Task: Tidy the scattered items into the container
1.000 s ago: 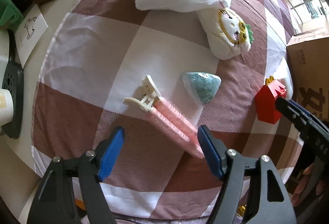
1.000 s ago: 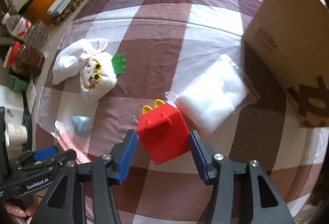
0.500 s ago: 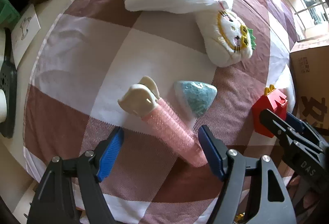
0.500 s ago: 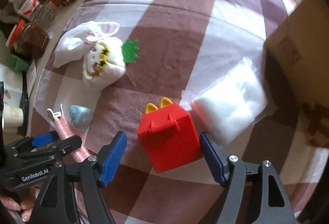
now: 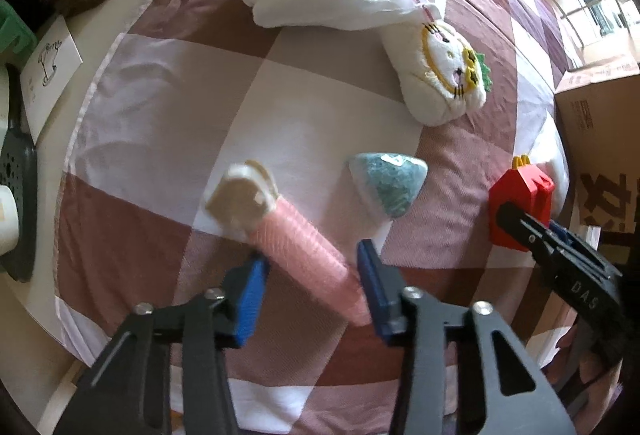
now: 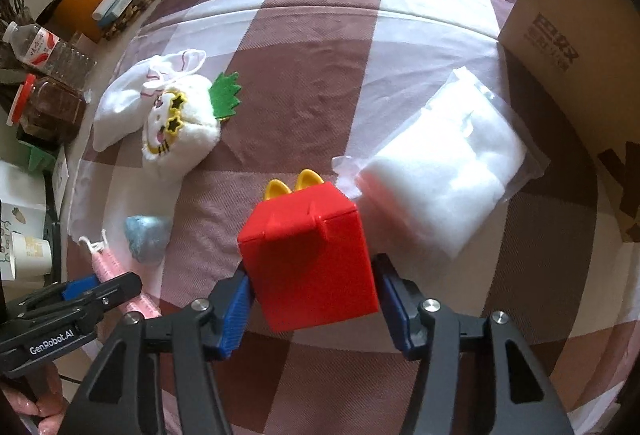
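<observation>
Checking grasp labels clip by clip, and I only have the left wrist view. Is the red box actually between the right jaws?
Observer: Yes. In the right wrist view the red box sits in the right gripper, whose jaws have just been closing; both pads meet its sides.
Operator: Anything beside it?
Observer: A clear bag of white filling lies close beside it, on the cardboard box's side.
Operator: Is the bag gripped too?
Observer: No, it lies outside the jaws, on the checked cloth.

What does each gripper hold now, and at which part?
The left gripper, jaws just closing, clamps the pink hair roller near its lower end. The right gripper, jaws also just closing, grips the red box by its lower sides.
</observation>
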The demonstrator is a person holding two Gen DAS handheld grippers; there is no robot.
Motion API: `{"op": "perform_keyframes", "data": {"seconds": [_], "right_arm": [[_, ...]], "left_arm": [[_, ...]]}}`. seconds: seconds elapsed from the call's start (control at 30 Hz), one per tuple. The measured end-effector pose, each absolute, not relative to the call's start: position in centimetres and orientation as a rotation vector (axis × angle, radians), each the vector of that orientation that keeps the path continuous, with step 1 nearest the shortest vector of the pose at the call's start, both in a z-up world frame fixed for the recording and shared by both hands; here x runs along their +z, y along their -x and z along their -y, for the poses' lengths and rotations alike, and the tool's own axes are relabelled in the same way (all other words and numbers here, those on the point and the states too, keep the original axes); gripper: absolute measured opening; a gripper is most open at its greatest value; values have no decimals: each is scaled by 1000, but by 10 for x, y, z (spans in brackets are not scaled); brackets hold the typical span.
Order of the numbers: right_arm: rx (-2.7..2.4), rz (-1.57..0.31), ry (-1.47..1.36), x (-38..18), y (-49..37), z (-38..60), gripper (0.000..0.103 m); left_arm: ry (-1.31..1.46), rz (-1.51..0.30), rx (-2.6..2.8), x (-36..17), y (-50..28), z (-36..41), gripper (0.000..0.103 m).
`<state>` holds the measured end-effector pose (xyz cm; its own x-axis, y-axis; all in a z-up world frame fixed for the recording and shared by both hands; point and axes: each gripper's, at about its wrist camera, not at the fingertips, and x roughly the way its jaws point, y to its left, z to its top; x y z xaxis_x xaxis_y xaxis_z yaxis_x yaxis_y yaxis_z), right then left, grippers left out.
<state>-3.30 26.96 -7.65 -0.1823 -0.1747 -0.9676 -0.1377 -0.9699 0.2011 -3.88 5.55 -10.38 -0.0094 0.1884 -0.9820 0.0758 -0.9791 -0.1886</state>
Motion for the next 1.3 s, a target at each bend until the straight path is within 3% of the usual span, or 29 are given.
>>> {"op": "perform_keyframes", "data": {"seconds": [0.1,0.4,0.5,0.83,1.3], "right_arm": [[-2367,410,-1980,-73,28,-270,56],[-2359,383,-2004,-76,22,-252,55],[-2368,382,-1989,-73,21,-246,54],[-2418,439,-1951,-60,23,-242,53],[-2497,449,-1808,0,22,-227,53]], "left_arm": [[2146,252,2157,-100,41,-49,34],[2135,311,2147,-100,43,-29,32],[2126,318,2149,-98,41,-27,27],[2066,283,2176,-79,41,-18,26],[1935,193,2237,-31,48,-23,26]]}}
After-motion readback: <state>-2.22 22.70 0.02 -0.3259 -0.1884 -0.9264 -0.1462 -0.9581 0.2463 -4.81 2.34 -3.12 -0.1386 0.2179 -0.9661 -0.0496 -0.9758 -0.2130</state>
